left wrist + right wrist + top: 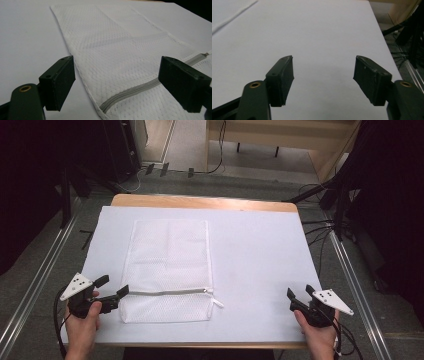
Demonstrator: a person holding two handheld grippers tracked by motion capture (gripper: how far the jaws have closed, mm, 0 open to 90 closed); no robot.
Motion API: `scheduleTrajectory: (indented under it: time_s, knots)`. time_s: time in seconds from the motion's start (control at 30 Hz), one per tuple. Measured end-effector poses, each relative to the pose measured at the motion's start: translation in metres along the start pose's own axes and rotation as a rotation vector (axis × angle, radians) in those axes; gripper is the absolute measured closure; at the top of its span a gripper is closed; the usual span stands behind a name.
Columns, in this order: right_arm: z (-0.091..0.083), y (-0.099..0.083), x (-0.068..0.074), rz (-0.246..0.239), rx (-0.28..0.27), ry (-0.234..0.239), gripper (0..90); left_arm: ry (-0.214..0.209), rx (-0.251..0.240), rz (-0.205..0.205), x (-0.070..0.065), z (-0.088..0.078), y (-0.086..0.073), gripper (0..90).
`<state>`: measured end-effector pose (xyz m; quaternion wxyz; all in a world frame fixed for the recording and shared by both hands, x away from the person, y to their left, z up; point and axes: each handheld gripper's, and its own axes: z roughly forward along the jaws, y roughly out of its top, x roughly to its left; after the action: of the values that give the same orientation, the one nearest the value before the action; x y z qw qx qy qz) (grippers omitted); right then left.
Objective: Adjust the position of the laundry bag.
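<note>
1. The table (200, 201) carried a white sheet (260, 270) over nearly its whole top; a strip of bare wood showed along the far edge.
2. Around the table: grey floor, metal rails (360, 285) running down both sides, black cables (320, 227) bunched off the far right corner, dark stands at far left and far right.
3. Nothing lay on the sheet between either gripper and the bag; the right half of the sheet was bare.
4. A white mesh laundry bag (167, 265) lay flat on the left half of the sheet, its near end close to the front edge.
5. The bag's long axis ran from the near edge toward the far edge, roughly square to the table.
6. A grey zipper (167, 292) crossed the bag's short way near its near end, closed, with the white pull tab (217, 302) at the right edge, pointing right and toward the near side.
7. The left gripper (112, 287) was held in the left hand (82, 322) at the near-left corner, its jaws spread wide, gripping nothing.
8. In the left gripper view the jaws stood either side of the bag's left edge and the zipper's left end (107, 106); whether either touched the mesh could not be told.
9. The right gripper (298, 295) was held in the right hand (317, 335) at the near-right corner, well apart from the bag, its jaws spread over bare sheet and holding nothing.
</note>
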<state>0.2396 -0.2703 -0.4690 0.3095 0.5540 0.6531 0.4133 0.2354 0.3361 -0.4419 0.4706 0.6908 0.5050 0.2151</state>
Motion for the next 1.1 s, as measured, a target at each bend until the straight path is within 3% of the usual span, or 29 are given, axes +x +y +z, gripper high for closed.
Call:
scheduleTrajectory:
  time_s: [0.17,0.2,0.23,0.3,0.4,0.5,0.53,0.57,0.6,0.67,0.73,0.8,0.83,0.97,1.03,1.1]
  knots:
    - [0.003,0.006,0.015,-0.007,-0.012,0.022,35.9,0.009,-0.004,-0.027,0.002,-0.001,-0.001,15.2]
    - [0.005,0.009,0.018,0.002,-0.013,0.049,36.6,0.011,-0.007,-0.029,0.003,-0.002,-0.001,15.2]
    - [0.010,0.018,0.028,0.007,0.025,0.124,35.4,0.011,-0.007,-0.030,0.004,-0.002,-0.001,15.2]
    - [0.013,0.021,0.032,0.004,0.035,0.149,35.8,0.014,-0.010,-0.032,0.007,-0.003,0.000,15.3]
    - [0.025,0.036,0.058,-0.031,0.058,0.179,41.9,0.009,-0.026,-0.059,0.012,-0.007,-0.001,15.3]
    - [0.032,0.043,0.070,-0.039,0.060,0.201,45.0,0.010,-0.029,-0.067,0.014,-0.008,-0.002,15.3]
    - [0.040,0.049,0.084,-0.045,0.065,0.234,46.2,0.010,-0.028,-0.068,0.015,-0.009,-0.003,15.3]
    - [0.040,0.049,0.084,-0.045,0.065,0.234,46.2,0.010,-0.028,-0.068,0.015,-0.009,-0.003,15.3]
    - [0.049,0.053,0.099,-0.051,0.082,0.264,50.2,0.014,-0.030,-0.070,0.016,-0.009,-0.003,15.4]
    - [0.060,0.057,0.112,-0.047,0.106,0.307,52.3,0.015,-0.030,-0.073,0.016,-0.009,-0.002,15.5]
    - [0.064,0.058,0.117,-0.044,0.117,0.321,54.1,0.014,-0.030,-0.074,0.016,-0.009,-0.002,15.5]
    - [0.081,0.063,0.141,-0.066,0.152,0.343,56.9,0.011,-0.030,-0.074,0.016,-0.009,-0.002,15.7]
    - [0.081,0.063,0.141,-0.066,0.152,0.343,56.9,0.010,-0.031,-0.073,0.016,-0.009,-0.002,15.7]
    - [0.101,0.066,0.167,-0.051,0.194,0.364,59.9,0.008,-0.031,-0.075,0.016,-0.007,-0.001,18.2]
    - [0.114,0.066,0.182,-0.071,0.222,0.355,60.7,0.004,-0.031,-0.069,0.015,-0.007,-0.001,18.4]
    - [0.118,0.066,0.186,-0.069,0.237,0.351,61.4,0.002,-0.030,-0.067,0.014,-0.007,0.000,18.4]
